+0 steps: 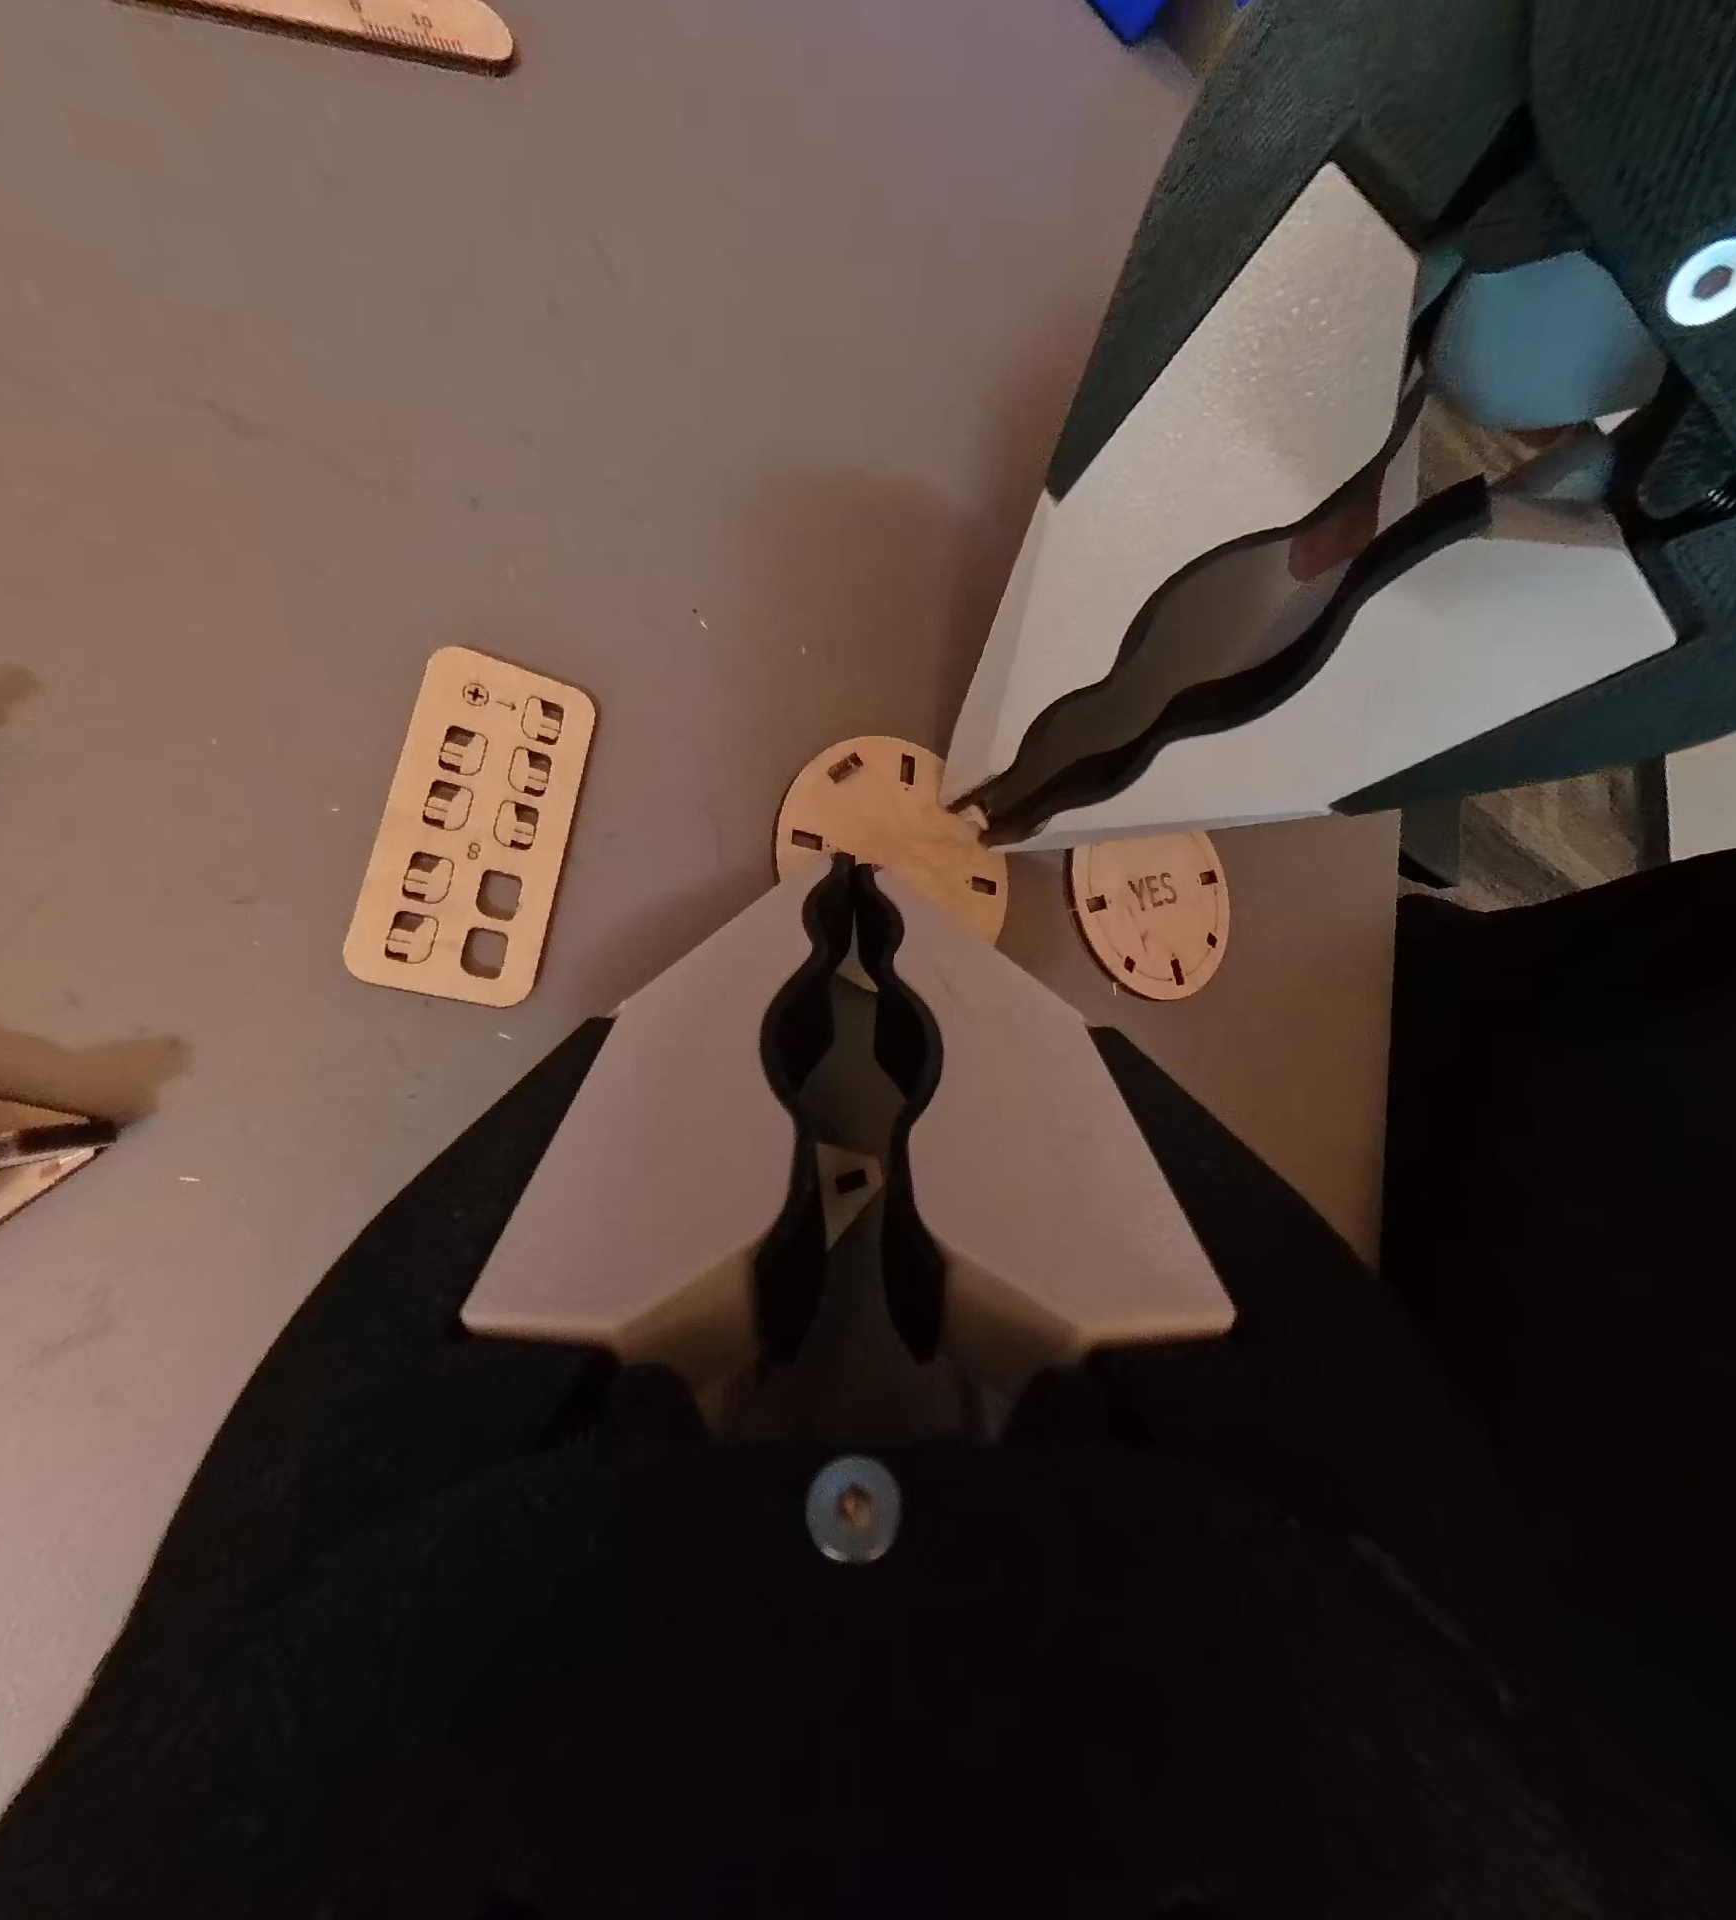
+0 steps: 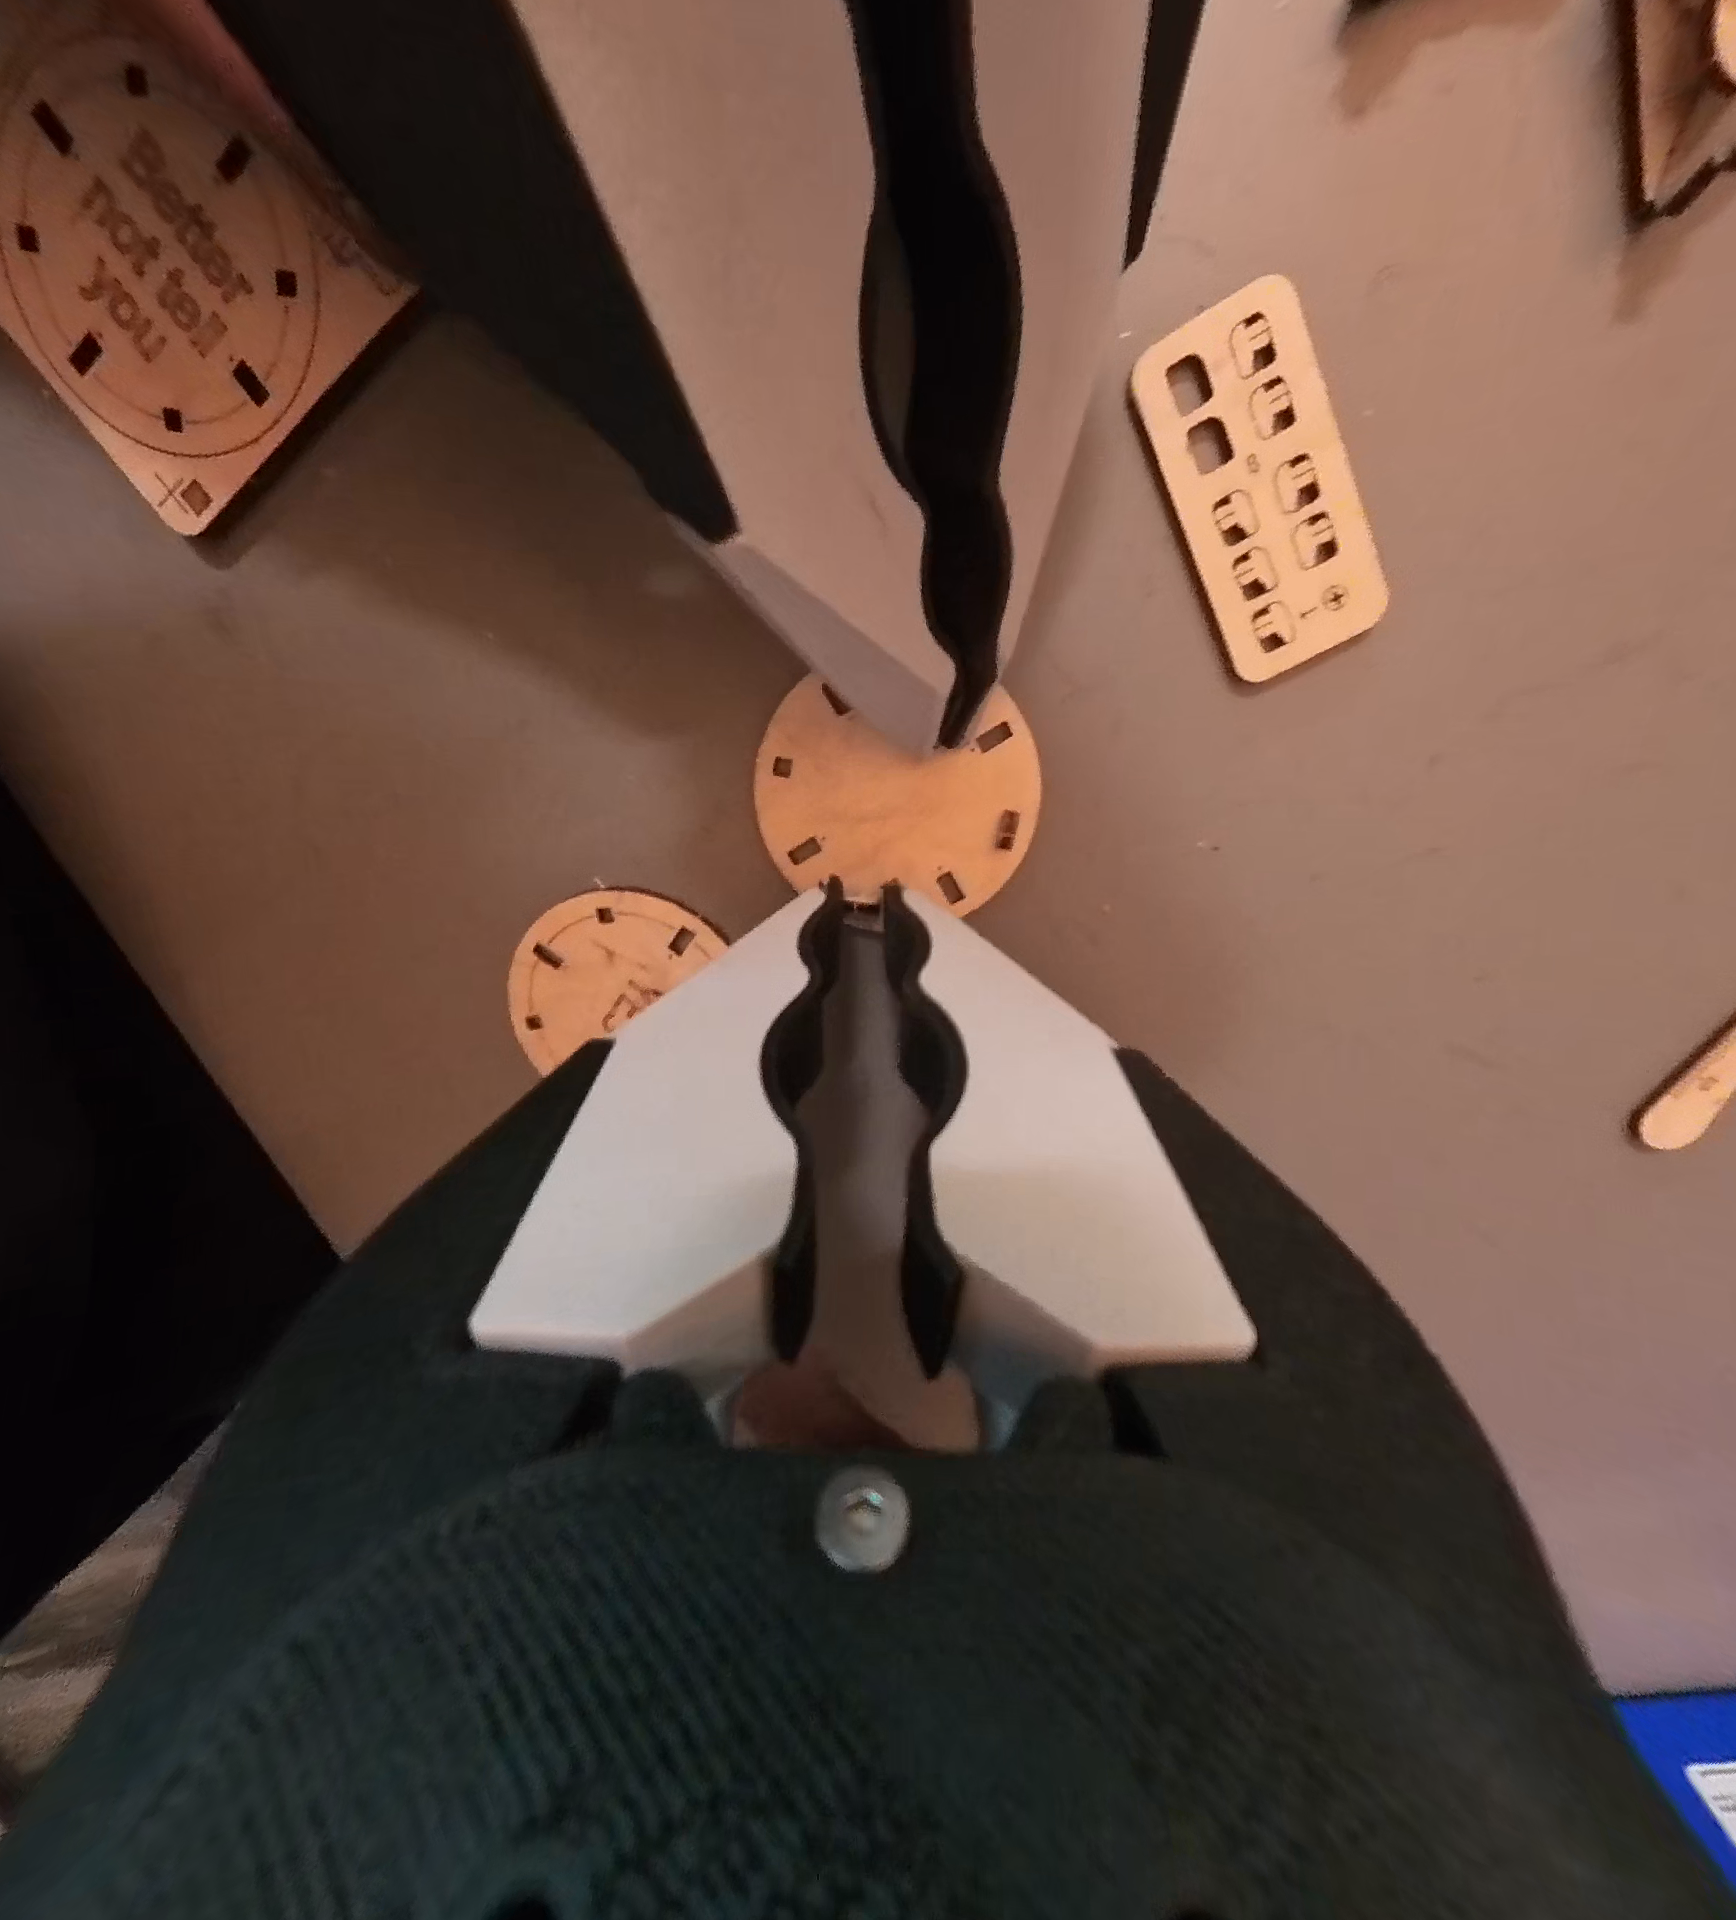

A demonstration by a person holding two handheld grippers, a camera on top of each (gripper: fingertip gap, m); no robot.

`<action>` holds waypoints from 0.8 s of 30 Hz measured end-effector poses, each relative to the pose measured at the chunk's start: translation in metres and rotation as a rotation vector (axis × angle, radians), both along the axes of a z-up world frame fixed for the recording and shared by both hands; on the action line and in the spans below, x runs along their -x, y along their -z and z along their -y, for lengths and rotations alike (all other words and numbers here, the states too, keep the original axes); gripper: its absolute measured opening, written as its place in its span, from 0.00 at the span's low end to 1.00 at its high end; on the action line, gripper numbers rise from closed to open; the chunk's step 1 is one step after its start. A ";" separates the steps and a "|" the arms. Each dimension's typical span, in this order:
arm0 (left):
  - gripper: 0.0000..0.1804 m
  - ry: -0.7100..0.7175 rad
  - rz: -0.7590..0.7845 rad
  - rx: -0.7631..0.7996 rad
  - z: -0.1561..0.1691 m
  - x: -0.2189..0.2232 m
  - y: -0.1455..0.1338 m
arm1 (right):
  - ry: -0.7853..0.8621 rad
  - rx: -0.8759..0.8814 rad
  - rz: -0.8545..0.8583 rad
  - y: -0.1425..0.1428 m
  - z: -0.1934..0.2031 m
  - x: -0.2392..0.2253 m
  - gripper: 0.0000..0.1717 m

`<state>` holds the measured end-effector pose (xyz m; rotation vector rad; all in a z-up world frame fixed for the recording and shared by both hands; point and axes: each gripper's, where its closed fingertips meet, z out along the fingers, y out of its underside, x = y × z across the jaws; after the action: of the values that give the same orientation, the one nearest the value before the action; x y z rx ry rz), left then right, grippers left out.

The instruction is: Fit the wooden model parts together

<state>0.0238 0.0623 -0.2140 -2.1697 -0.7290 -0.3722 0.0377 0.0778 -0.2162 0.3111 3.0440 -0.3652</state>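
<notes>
Left gripper (image 1: 848, 868) has its jaws together, tips planted on the near rim of the plain wooden disc (image 1: 885, 821), which lies flat on the grey tabletop (image 1: 324, 416). Right gripper (image 2: 862, 902) meets the same disc at the opposite rim, jaws a sliver apart and nipping a small pale piece (image 2: 862, 914) right at a slot. An engraved disc (image 1: 1150, 914) sits just beside, a slotted wooden card (image 1: 469, 826) farther off.
</notes>
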 end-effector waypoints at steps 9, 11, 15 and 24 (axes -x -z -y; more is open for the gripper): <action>0.00 0.002 0.003 -0.003 0.000 0.000 0.000 | -0.007 0.066 -0.087 -0.011 -0.001 0.003 0.16; 0.00 0.002 0.005 -0.005 0.000 0.000 0.000 | 0.003 0.071 -0.133 -0.014 -0.005 0.008 0.16; 0.00 0.003 0.003 -0.004 0.000 0.000 0.000 | 0.064 0.147 -0.156 -0.019 -0.004 0.009 0.13; 0.00 0.002 -0.002 -0.001 0.000 0.000 0.000 | 0.218 0.245 -0.105 -0.006 -0.002 -0.002 0.13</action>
<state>0.0238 0.0624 -0.2135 -2.1700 -0.7253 -0.3717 0.0394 0.0798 -0.2098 0.6272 3.0251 -0.7827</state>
